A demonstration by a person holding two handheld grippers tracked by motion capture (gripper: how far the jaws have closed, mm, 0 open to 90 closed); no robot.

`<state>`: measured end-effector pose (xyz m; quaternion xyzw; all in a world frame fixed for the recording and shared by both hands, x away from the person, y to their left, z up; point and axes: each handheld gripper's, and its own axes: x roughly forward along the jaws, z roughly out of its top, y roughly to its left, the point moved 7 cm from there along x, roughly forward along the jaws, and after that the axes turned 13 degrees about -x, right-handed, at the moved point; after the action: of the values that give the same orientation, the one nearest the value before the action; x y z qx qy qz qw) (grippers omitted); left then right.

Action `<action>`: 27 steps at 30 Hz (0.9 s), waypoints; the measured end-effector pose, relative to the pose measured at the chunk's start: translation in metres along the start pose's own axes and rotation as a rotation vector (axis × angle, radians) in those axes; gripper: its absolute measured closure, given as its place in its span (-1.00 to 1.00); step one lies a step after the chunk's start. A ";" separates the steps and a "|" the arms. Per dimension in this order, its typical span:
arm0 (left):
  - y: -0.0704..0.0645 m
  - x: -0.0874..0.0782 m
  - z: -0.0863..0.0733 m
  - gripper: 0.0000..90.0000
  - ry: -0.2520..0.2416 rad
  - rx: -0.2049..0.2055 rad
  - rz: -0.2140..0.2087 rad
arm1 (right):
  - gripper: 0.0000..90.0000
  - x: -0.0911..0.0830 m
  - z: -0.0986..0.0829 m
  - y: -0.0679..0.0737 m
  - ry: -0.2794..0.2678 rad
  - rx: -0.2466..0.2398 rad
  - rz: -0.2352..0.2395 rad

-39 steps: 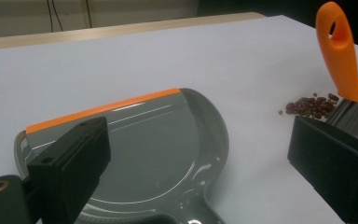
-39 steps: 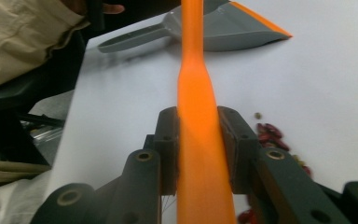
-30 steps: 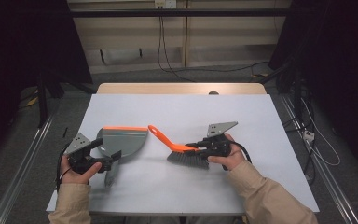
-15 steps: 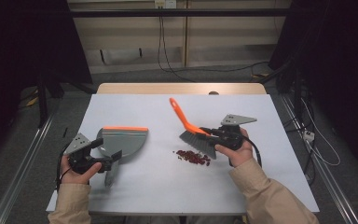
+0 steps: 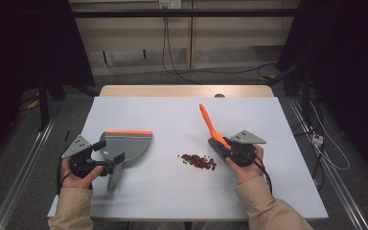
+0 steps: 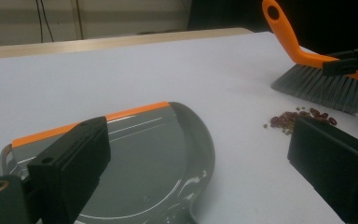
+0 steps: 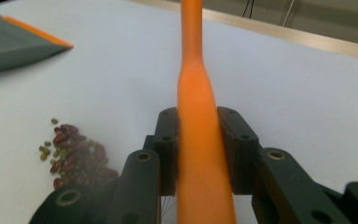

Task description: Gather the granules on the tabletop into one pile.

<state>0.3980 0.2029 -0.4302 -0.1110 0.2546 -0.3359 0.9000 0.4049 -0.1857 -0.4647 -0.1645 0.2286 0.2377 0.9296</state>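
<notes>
A grey dustpan [image 5: 129, 143] with an orange front lip lies on the white table [image 5: 148, 115], left of centre, its handle pointing toward the near edge. My left gripper [image 5: 108, 151] stands open at the pan's rear, and its jaws straddle the dustpan [image 6: 144, 154] without closing on it. My right gripper [image 5: 225, 146] is shut on the orange handle of a hand brush [image 5: 210, 124], whose grey bristles rest on the table. A small pile of red and green beans [image 5: 199, 161] lies just left of the bristles. The right gripper [image 7: 196, 149] clamps the brush handle [image 7: 193, 93], with the beans [image 7: 72, 154] at its lower left.
The table's wooden far edge [image 5: 187, 91] runs behind the white top. Metal rails [image 5: 26, 163] flank the table on the floor, with cables [image 5: 316, 139] at the right. White surface lies between the dustpan and the beans.
My right gripper has carried the brush from beside the dustpan to the right and stood its handle up, uncovering the bean pile. The left gripper and dustpan have stayed put.
</notes>
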 end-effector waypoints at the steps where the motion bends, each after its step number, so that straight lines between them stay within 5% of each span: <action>1: 0.000 0.000 0.000 -0.87 0.000 0.004 0.000 | 0.55 0.000 0.001 0.001 0.022 -0.005 0.003; 7: -0.002 -0.001 0.001 -0.87 -0.004 0.003 0.003 | 0.34 -0.003 0.001 -0.001 0.127 0.019 0.044; 11: -0.002 0.000 0.000 -0.87 0.002 0.008 0.005 | 0.56 -0.003 -0.002 -0.006 0.180 0.019 0.072; 27: -0.004 -0.001 0.002 -0.87 -0.004 0.012 0.008 | 0.57 0.003 0.002 0.026 0.083 0.175 -0.048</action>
<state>0.3965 0.2009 -0.4268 -0.1052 0.2511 -0.3338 0.9025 0.3943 -0.1620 -0.4692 -0.0980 0.2826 0.1874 0.9356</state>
